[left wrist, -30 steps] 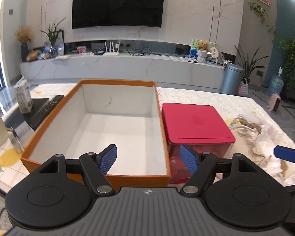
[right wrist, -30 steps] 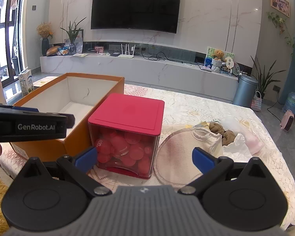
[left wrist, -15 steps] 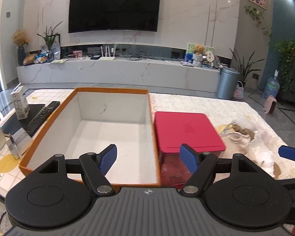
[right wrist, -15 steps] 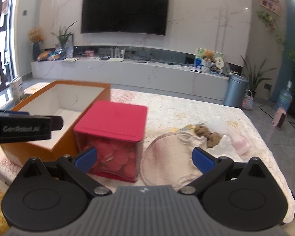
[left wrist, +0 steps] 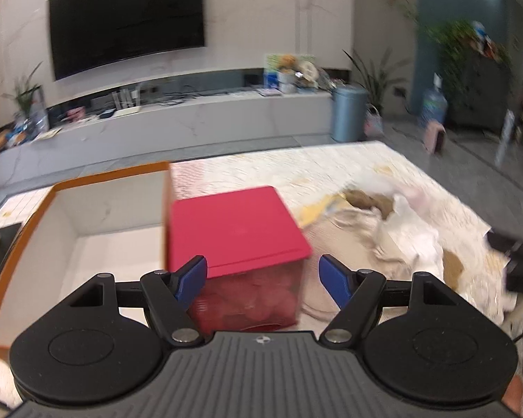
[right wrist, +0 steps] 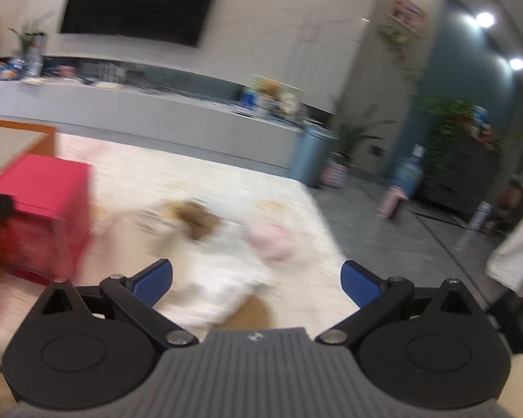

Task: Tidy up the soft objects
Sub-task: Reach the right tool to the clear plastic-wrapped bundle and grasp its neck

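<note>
A pile of soft things [left wrist: 397, 230], white, cream, brown and pink, lies on the table's right side; it also shows blurred in the right wrist view [right wrist: 223, 240]. An empty orange box with a white inside [left wrist: 87, 223] stands at the left. A clear container with a red lid [left wrist: 233, 230] holding red balls stands beside it. My left gripper [left wrist: 262, 275] is open and empty, in front of the red container. My right gripper [right wrist: 256, 280] is open and empty, just short of the pile.
The table has a pale patterned cloth [left wrist: 296, 167]. The right table edge [right wrist: 326, 223] drops to a grey floor. A long TV bench [left wrist: 177, 122] and a blue bin [left wrist: 348, 111] stand beyond the table.
Both grippers have swung to the right. The left view now centres on the red container instead of the orange box. The right view now faces the soft pile, and both views are motion-blurred.
</note>
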### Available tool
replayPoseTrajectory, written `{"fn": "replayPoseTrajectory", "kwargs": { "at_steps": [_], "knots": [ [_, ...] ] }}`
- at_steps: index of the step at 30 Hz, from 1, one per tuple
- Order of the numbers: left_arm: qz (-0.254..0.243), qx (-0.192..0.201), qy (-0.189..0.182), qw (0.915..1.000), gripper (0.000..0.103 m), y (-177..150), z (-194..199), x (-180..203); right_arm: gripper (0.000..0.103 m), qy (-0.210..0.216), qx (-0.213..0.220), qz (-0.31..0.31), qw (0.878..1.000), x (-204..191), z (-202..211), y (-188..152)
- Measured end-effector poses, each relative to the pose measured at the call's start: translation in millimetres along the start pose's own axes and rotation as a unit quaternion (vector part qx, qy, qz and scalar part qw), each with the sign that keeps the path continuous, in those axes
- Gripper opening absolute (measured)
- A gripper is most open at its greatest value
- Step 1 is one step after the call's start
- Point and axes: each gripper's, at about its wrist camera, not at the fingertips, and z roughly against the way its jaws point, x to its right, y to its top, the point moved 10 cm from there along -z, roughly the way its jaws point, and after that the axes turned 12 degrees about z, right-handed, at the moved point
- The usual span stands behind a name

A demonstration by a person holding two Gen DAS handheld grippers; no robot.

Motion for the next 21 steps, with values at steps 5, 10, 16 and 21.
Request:
{"fn": "replayPoseTrajectory", "kwargs": {
  "at_steps": [5, 10, 16, 21],
  "knots": [
    [-0.044, -0.052, -0.033, 0.9972, 0.086, -12.9, -30.8, 32.9, 0.101, -0.006, -0.053, -0.052, 0.997, 45.0, -24.2, -18.1],
    [-0.071, -0.096, -0.081, 0.9895, 0.083, -31.0, -52.7, 59.1, 0.1, 0.041, -0.143, -0.125, 0.981, 45.8, -58.7, -33.6],
    [-0.1, -0.103, -0.083, 0.9862, 0.082, -48.7, -61.0, 60.5, 0.097, 0.15, -0.182, -0.1, 0.967, -15.9, -80.7, -54.1],
    [-0.142, -0.107, -0.098, 0.9792, 0.082, -59.9, -57.9, 56.8, 0.092, 0.27, -0.134, 0.02, 0.953, -39.8, -66.2, -30.3]
  ]
}}
